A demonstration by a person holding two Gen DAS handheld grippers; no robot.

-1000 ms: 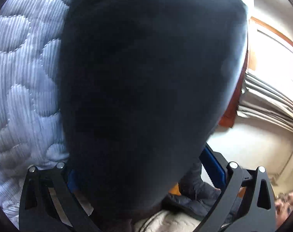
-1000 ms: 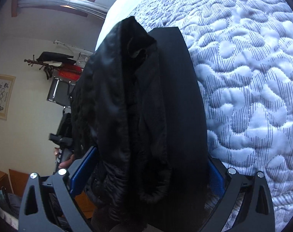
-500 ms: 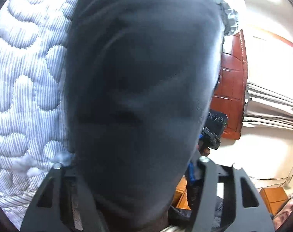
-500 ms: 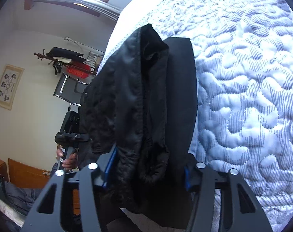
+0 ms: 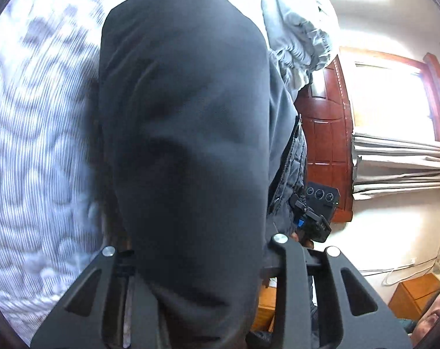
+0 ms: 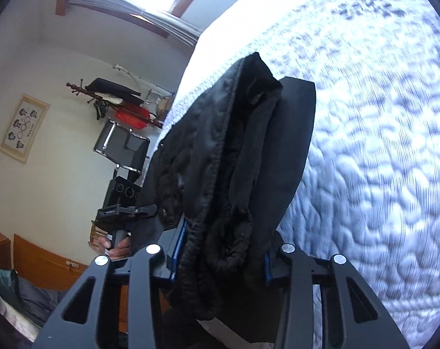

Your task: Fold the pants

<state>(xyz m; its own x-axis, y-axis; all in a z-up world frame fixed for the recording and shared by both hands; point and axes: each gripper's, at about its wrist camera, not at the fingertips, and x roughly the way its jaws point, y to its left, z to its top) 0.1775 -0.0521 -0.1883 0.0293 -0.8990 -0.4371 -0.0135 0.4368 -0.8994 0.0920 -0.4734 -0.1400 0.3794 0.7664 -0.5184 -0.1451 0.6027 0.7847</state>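
Note:
Dark pants point(image 5: 185, 116) fill the middle of the left wrist view, hanging away from my left gripper point(image 5: 196, 261). Its jaws are closing, with the cloth pinched between them and hiding the pads. In the right wrist view the bunched black waistband of the pants point(image 6: 220, 151) sits between the blue pads of my right gripper point(image 6: 223, 258), whose jaws are also closing on it. Each view shows the other gripper beside the cloth: the right gripper point(image 5: 313, 218), and the left gripper point(image 6: 124, 212) held by a hand point(image 6: 115, 247).
A quilted striped mattress point(image 6: 379, 145) lies under the pants. A grey garment point(image 5: 301, 37) lies at its far edge. Beyond the bed stand a red wooden door point(image 5: 327, 145), curtains point(image 5: 394, 157), a chair point(image 6: 121, 148), a coat rack point(image 6: 109, 93) and wooden furniture point(image 6: 39, 264).
Both grippers' jaws have narrowed from wide apart onto the cloth. Both have risen, lifting the pants off the mattress, and both views have tilted.

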